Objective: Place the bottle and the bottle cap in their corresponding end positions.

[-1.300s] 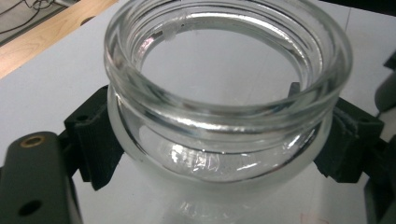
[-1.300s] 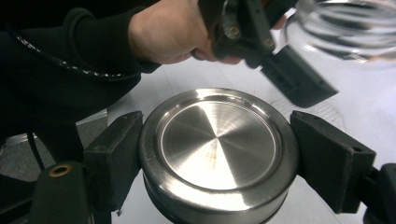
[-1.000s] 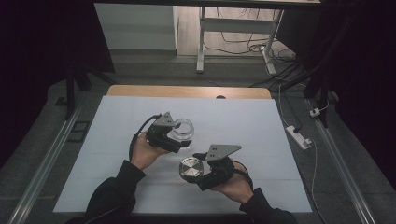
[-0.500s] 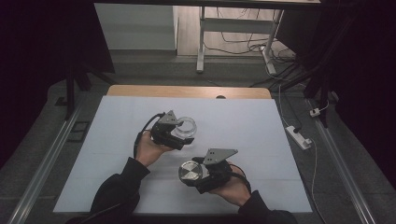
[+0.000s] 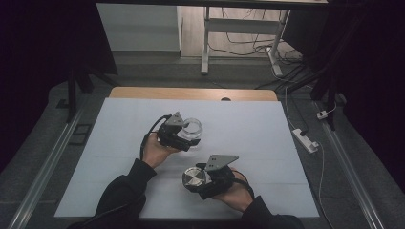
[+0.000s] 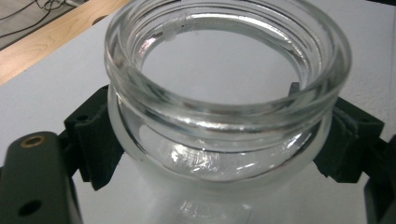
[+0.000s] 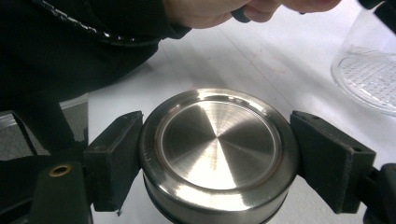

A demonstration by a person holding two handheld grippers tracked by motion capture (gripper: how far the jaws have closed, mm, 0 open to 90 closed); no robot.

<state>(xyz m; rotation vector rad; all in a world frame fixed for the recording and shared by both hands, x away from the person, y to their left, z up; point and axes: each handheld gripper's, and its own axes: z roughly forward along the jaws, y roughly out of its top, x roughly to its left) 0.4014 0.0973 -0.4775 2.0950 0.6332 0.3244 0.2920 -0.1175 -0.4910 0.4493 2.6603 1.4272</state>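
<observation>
A white sheet covers most of the tabletop (image 5: 267,129), leaving a strip of bare wood along the far edge. Around it the room is dark: grey floor, metal rails on both sides, a white frame leg and loose cables beyond the far edge, and a power strip (image 5: 304,140) on the floor to the right.

Near the middle of the sheet the left gripper (image 5: 184,139) pinches a clear glass jar (image 5: 192,130); in the left gripper view its jaws press on either side of the jar (image 6: 224,116) below the threaded rim, mouth open. Closer to the person and to the right, well apart from the jar, the right gripper (image 5: 199,180) clamps a round steel lid (image 5: 193,178) from both sides, brushed top facing its camera (image 7: 218,140).

The jar's base is cut off at the bottom of the left gripper view, and whether it rests on the sheet cannot be told. In the right gripper view the jar is only a sliver at the right edge (image 7: 369,79), and the left hand (image 7: 219,10) is cropped at the top. Whether the lid touches the sheet is unclear.
</observation>
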